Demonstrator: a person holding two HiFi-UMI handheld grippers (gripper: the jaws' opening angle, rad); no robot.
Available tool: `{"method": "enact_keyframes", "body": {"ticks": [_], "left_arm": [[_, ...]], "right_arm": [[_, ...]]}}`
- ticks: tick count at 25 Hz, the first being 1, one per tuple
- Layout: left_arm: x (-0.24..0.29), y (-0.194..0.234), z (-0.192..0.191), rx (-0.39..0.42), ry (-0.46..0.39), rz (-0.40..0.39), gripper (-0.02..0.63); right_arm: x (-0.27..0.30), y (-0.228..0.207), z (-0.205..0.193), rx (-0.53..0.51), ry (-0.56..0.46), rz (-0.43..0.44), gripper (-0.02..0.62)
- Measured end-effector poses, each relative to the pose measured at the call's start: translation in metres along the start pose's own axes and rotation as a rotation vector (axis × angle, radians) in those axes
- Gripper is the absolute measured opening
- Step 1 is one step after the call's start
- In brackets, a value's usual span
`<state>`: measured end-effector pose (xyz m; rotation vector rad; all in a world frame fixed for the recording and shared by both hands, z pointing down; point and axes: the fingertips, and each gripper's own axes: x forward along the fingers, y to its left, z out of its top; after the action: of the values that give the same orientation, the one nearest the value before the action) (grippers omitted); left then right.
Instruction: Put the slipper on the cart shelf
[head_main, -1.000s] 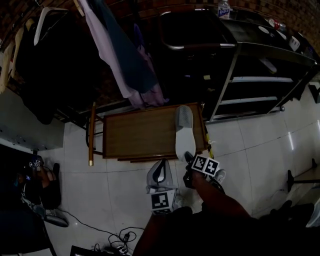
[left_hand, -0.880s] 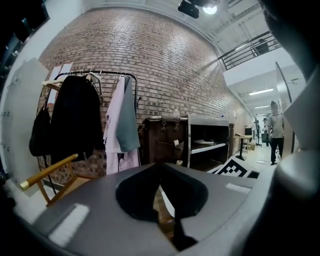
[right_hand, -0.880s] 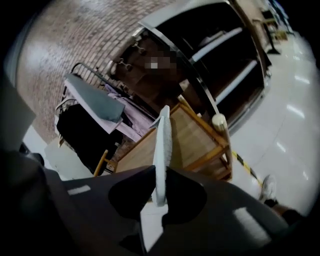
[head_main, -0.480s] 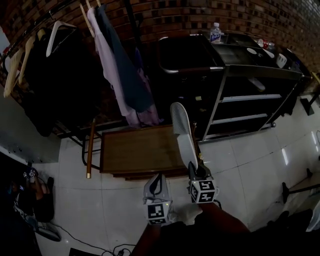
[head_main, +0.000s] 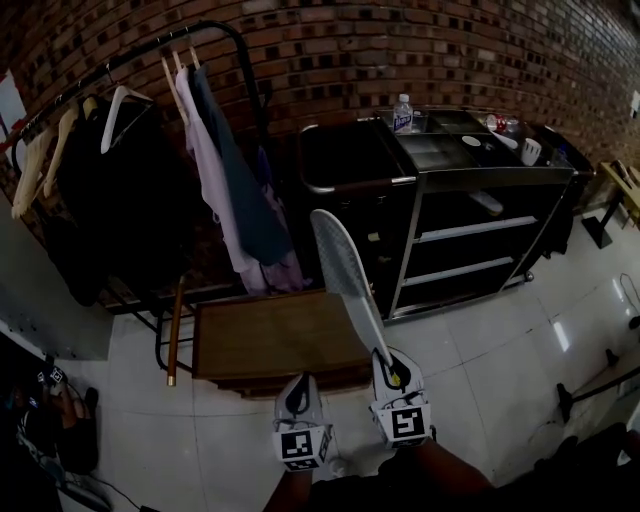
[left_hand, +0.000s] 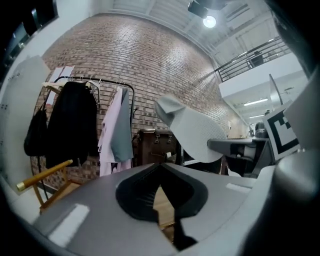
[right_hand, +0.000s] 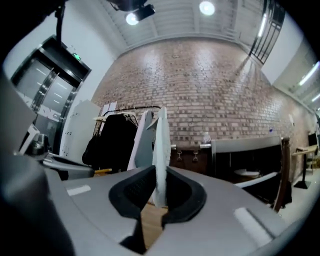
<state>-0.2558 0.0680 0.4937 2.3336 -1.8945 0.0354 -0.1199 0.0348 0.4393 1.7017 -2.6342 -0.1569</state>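
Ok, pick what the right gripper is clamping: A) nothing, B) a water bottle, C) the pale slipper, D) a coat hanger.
C: the right gripper is closed on the slipper, which stands edge-on between its jaws.

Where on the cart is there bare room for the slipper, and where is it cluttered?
The cart top is crowded: a water bottle at the back, small items toward its right end. The upper shelf holds a pale object. The middle shelf below it looks bare, though its depth is dark.
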Motion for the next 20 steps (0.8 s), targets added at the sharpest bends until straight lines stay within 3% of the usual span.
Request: {"method": "enact_keyframes", "body": {"ticks": [5, 10, 13, 20], "left_arm": [[-0.004, -0.007, 0.018, 0.003, -0.051, -0.005, 0.015], [-0.005, -0.023, 0.027, 0.036, -0.073, -0.041, 0.015], [-0.008, -0.027, 0.043, 0.054, -0.104, -0.029, 0.015], [0.0, -0.029, 0.042, 0.054, -0.115, -0.013, 0.016]], "right_arm": [[-0.014, -0.009, 0.033, -0.088, -0.071, -0.022, 0.044], [-0.025, -0.016, 0.037, -0.097, -0.066, -0.041, 0.044], [-0.028, -0.017, 0.034, -0.105, -0.054, -0.044, 0.046], [-0.024, -0.023, 0.029, -0.112, -0.05, -0.042, 0.048]]}}
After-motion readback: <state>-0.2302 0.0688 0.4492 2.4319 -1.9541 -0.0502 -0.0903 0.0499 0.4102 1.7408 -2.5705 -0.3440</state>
